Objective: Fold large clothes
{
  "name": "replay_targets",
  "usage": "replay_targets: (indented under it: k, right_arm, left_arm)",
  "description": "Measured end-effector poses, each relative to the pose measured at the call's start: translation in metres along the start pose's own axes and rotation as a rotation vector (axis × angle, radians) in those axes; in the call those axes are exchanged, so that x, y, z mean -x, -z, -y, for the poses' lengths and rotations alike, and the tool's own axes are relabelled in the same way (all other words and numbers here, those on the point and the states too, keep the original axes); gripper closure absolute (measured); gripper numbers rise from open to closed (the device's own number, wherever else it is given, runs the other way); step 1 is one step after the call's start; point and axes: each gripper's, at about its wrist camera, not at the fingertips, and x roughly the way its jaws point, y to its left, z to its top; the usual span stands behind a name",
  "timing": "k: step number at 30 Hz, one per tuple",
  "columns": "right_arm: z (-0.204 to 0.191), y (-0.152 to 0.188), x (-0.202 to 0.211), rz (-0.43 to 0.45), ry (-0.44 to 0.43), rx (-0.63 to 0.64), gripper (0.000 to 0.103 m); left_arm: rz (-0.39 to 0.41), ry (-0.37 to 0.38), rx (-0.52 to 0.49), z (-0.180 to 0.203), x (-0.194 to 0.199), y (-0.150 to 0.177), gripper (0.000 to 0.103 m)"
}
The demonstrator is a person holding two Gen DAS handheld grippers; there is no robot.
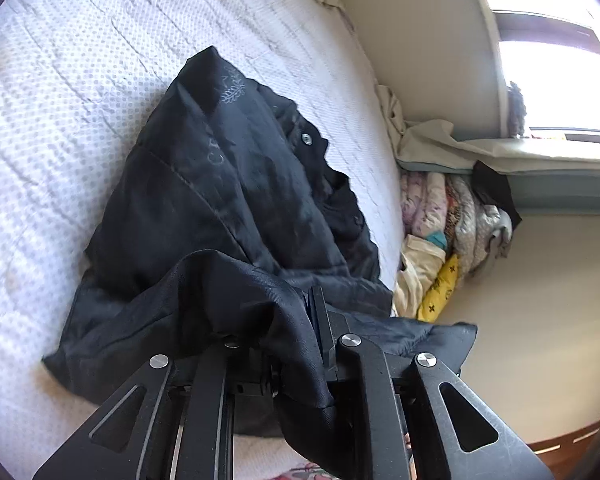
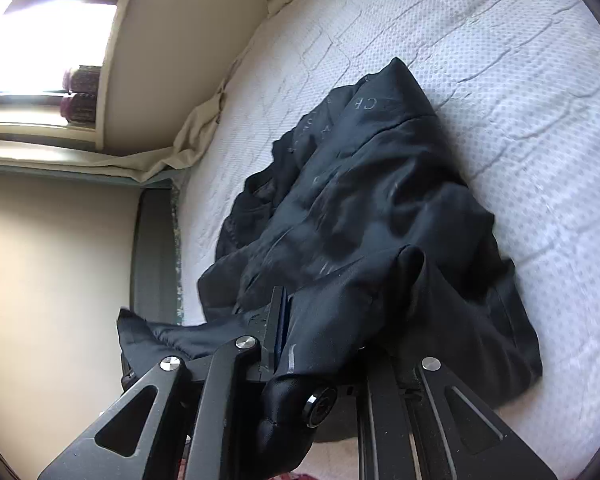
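Daylight from a window [image 1: 556, 80] falls across a bed [image 1: 80, 100] covered with a pale dotted quilted cover, and on it lies a black jacket [image 1: 220, 184] with faint lettering and a snap button showing. Most of the jacket rests in a loose heap on the middle of the bed, while its near edge is drawn up off the cover toward both cameras.

The left gripper [image 1: 300, 344] has its jaws nearly closed on a bunched fold of that near edge; cloth drapes over and between the fingers and hangs below them. The right gripper [image 2: 288, 336] is likewise almost fully closed on another part of the same hem, with a padded fold carrying a round black fastener sagging under it. Both holds sit at the bed's near edge, so the garment stretches away from the grippers toward the far side of the bed.

The lining looks slick, so either pinch could probably slip if the fabric is pulled taut, dropping one side and skewing the fold. The heap is also crumpled rather than flat, so a fold made now would likely trap wrinkles or a tucked sleeve. A pile of other clothes [image 1: 452, 236] lies beside the bed's edge, near enough that trailing cloth might snag it.
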Motion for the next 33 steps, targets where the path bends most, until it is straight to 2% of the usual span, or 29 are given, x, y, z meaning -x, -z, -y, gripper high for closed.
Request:
replay_targets:
  k: [2,5,6,8,9,10,12,15,18,21,26,33]
  right_arm:
    - [0.005,-0.005,-0.008,0.001,-0.007,0.01,0.088]
    - [0.012,-0.014,-0.016,0.002,-0.023,-0.018,0.083]
    - [0.012,-0.016,-0.016,0.006,-0.025,-0.023,0.079]
    - [0.014,-0.022,-0.016,0.014,-0.048,-0.035,0.066]
    - [0.014,-0.024,-0.013,0.021,-0.057,-0.044,0.055]
    - [0.015,-0.027,-0.012,0.025,-0.067,-0.061,0.046]
    - [0.018,-0.033,-0.011,0.042,-0.112,-0.099,0.038]
    - [0.024,-0.04,-0.007,0.081,-0.179,-0.152,0.033]
    - [0.027,-0.043,-0.004,0.126,-0.199,-0.176,0.032]
    - [0.026,-0.046,0.005,0.175,-0.213,-0.172,0.032]
    - [0.004,-0.047,0.016,0.248,-0.008,-0.025,0.032]
    - [-0.022,-0.042,0.016,0.278,0.23,0.209,0.032]
  left_arm:
    - [0.0,-0.015,0.015,-0.005,-0.007,-0.005,0.083]
    - [0.0,-0.03,0.049,-0.009,-0.014,-0.015,0.07]
    - [0.004,-0.033,0.055,-0.009,-0.015,-0.018,0.066]
    - [0.019,-0.029,0.068,-0.009,-0.014,-0.022,0.051]
    - [0.037,-0.012,0.08,-0.008,-0.012,-0.024,0.041]
    - [0.053,0.003,0.09,-0.008,-0.009,-0.027,0.037]
    - [0.086,0.032,0.109,-0.006,-0.003,-0.029,0.028]
    - [0.141,0.044,0.084,0.002,0.005,-0.031,0.023]
    - [0.223,-0.002,0.043,0.005,0.016,-0.035,0.023]
    - [0.263,-0.068,0.022,0.002,0.02,-0.038,0.023]
    - [0.294,-0.18,-0.055,0.006,0.021,-0.034,0.023]
    - [0.26,-0.282,-0.196,0.016,0.008,-0.023,0.023]
